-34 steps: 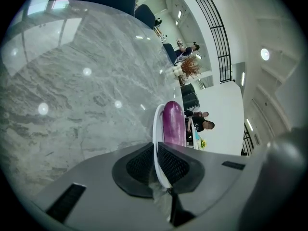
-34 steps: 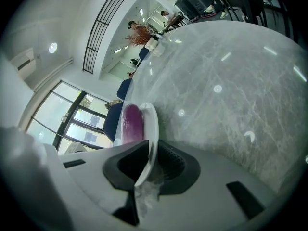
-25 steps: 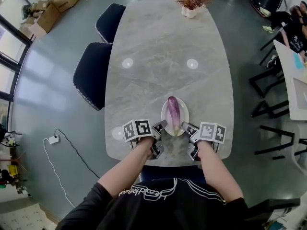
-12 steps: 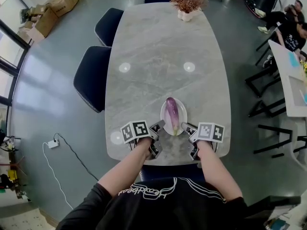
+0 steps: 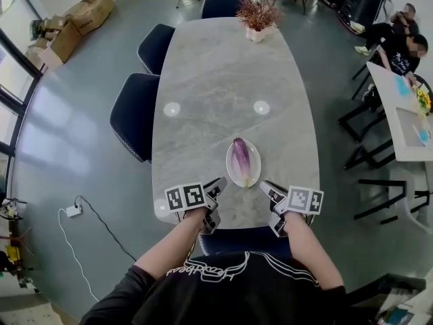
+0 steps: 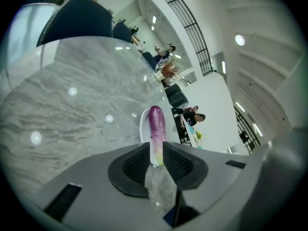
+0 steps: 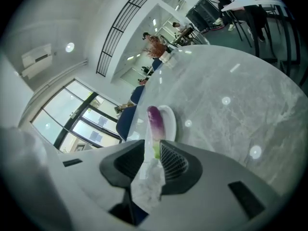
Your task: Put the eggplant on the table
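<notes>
**Claws spread, eggplant on plate**

The left gripper [image 5: 218, 183] and right gripper [image 5: 266, 187] are held empty, jaws apart; the right's have just been opening. A pinch on the rounded eggplant [image 5: 241, 160] could slip, or its plate [image 5: 230, 168] could be dragged across the table [image 5: 223, 66]. The eggplant's long axis is pointed away from the person, stem end nearest.

Mid-table: white oval plate [image 5: 255, 168] bearing the purple eggplant [image 5: 240, 158] — sole obstacle nearby.
Around it: grey marble tabletop [image 5: 216, 80] lies bare.
Far end: potted dried flowers [image 5: 258, 13] — well apart.
</notes>
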The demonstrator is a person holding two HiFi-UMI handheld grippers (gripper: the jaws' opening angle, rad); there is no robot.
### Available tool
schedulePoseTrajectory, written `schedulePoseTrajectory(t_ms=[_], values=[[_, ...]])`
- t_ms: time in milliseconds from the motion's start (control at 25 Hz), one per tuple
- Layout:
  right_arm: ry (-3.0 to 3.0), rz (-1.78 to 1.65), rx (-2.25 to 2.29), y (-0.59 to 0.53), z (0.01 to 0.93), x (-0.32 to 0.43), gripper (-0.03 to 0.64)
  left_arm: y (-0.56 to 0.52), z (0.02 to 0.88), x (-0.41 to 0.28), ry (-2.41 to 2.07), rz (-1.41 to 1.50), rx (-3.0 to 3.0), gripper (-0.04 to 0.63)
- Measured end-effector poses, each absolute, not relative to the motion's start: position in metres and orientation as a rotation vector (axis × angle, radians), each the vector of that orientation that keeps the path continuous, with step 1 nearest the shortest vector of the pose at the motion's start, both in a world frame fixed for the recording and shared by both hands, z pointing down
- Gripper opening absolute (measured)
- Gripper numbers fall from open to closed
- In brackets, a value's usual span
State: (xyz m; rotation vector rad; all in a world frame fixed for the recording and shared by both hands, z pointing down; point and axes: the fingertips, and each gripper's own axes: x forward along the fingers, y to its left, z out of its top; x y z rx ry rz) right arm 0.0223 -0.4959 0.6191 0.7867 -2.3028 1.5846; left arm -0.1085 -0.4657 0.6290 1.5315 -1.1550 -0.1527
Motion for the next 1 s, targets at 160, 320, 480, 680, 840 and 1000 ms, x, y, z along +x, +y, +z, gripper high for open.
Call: schedulePoseTrajectory(t_ms=[160,320,480,680,840,1000], values=[[-2.461,1.365,0.711,-0.469,0.581,0.020,0.076,-0.441,0.589,-0.091,-1.110,-0.050,1.777,0.086],[-2.639,1.159,0.641,-0.439,0.529,0.019,0.008,-0.411,0.539,-0.075,-1.096,0.037,2.040,0.008],[-2.756,0.985,0.552,-0.401,0.484,0.017,0.006,-0.375,0.489,-0.054,-1.025,0.089,2.281,0.009],[-2.839,0.819,0.471,-0.354,0.446,0.016,0.006,-0.330,0.445,-0.038,-0.927,0.148,2.493,0.008],[-2.879,0.691,0.425,-0.326,0.426,0.020,0.006,-0.304,0.422,-0.029,-0.881,0.130,2.584,0.008],[-2.890,0.658,0.440,-0.308,0.422,0.024,0.006,-0.284,0.407,-0.024,-0.862,0.093,2.619,0.008]])
